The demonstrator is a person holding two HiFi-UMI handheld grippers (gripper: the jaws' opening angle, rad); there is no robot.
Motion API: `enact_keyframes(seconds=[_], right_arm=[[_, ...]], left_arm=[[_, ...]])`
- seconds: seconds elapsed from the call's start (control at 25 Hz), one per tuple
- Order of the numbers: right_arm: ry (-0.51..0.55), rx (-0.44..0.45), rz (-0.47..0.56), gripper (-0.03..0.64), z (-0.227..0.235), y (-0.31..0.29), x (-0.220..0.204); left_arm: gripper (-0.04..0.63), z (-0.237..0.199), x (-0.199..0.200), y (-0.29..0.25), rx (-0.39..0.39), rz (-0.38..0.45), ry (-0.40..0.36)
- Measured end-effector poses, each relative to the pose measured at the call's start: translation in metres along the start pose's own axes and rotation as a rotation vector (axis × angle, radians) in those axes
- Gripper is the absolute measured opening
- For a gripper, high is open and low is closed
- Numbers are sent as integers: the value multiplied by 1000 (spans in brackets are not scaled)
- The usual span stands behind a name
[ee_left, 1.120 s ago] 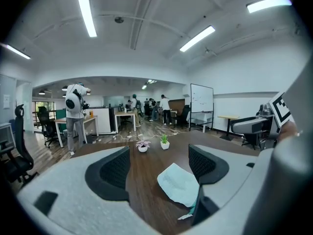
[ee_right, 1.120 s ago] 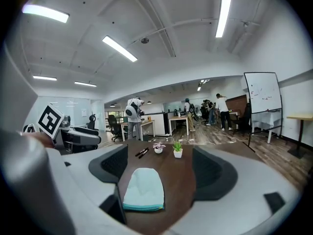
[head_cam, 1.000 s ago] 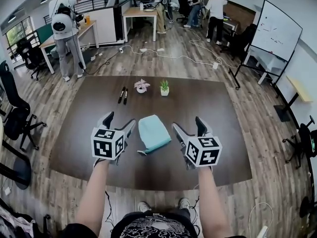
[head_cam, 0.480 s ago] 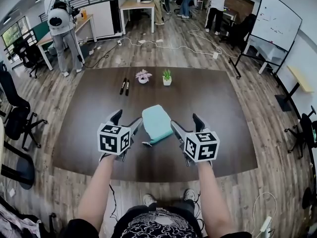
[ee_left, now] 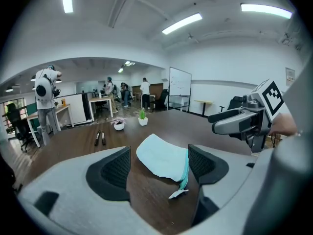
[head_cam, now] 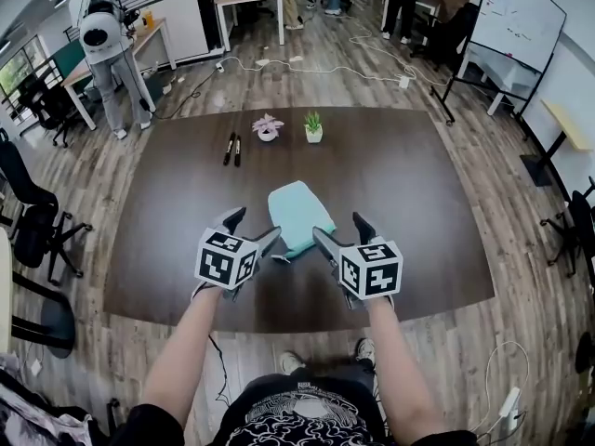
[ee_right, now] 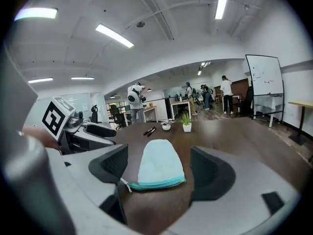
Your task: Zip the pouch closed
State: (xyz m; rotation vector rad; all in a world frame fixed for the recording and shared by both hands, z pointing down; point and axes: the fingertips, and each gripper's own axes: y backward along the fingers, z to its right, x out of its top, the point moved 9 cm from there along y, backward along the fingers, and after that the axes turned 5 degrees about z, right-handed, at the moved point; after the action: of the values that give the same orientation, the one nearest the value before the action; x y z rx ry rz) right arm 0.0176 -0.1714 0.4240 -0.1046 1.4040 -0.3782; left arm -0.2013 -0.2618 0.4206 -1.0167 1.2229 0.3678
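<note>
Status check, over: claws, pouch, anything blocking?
Left claw and right claw open, empty, flanking the pouch. Pouch flat on table, untouched, pull tab at near-left corner. Pens, potted plants far side, no obstruction.

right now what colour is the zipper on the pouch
Teal, darker than the pale blue pouch; the zipper shows best in the right gripper view.

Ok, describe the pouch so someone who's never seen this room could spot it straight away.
On the dark wooden table, look at the near middle. The pouch lies flat there: pale mint fabric with a teal zip along its near edge, unlike the black markers and small potted plants farther back.
</note>
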Motion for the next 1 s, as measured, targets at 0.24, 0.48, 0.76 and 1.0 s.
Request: enact_keyframes(seconds=[0.24,0.48,0.76,1.0], right_arm=[[-21,17,-61,394,-4,-10,-26],[-33,28,-91,390,-11,-20,-42],[-60,17,-114,387,-16,-26,-58],[-78,4,-126,380,-18,-31,-68]], left_arm=[[342,2,-22,-16,-71,-69,-51],[342,3,-41,-28,-144,-131,-114],[342,4,-69,-38,-222,-207,-174],[342,6,-84,-45,-285,-256,-232]])
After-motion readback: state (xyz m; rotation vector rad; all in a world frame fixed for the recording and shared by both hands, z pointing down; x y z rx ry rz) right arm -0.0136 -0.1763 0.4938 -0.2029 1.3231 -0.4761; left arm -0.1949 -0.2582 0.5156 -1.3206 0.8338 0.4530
